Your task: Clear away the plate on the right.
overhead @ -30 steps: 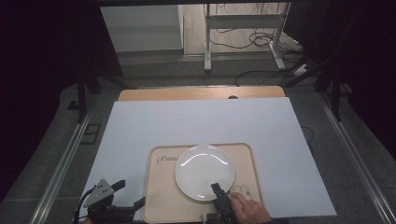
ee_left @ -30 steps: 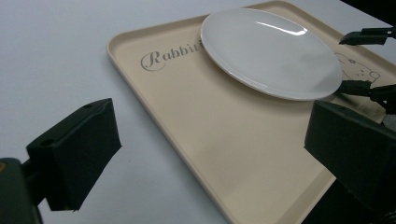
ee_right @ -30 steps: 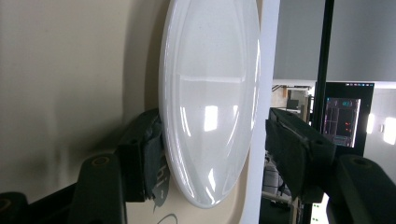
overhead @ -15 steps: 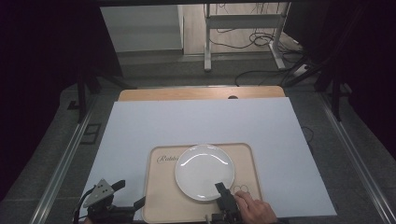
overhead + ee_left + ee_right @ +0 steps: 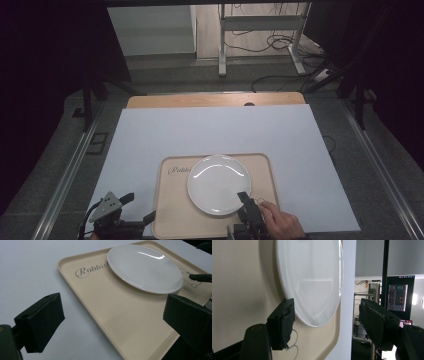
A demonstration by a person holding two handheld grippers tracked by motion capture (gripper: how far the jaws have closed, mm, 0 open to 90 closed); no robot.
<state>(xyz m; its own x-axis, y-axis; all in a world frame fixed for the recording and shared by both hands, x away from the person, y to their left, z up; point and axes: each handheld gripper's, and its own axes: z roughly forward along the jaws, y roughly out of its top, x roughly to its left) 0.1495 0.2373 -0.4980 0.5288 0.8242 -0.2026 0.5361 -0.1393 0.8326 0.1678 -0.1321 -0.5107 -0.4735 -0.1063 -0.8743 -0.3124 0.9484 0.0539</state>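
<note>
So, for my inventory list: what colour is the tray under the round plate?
Beige tray, with grey script lettering; clearest in the left gripper view.

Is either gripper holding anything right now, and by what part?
Nothing is held. The right gripper has open jaws at the plate's near rim; the left gripper is open.

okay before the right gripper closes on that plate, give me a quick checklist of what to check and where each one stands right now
1. Right gripper open: ok, jaws stand wide apart in the right gripper view.
2. Plate rim between the jaws: ok, the near edge sits in the gap, one jaw at the tray side, the other above.
3. Rim seated deep enough for a firm pinch: cannot tell.
4. Plate lies flat on the tray: ok.
5. Plate bare, nothing to spill: ok.
6. Left gripper out of the way: ok, open and parked at the tray's left front corner, apart from the plate.
</note>
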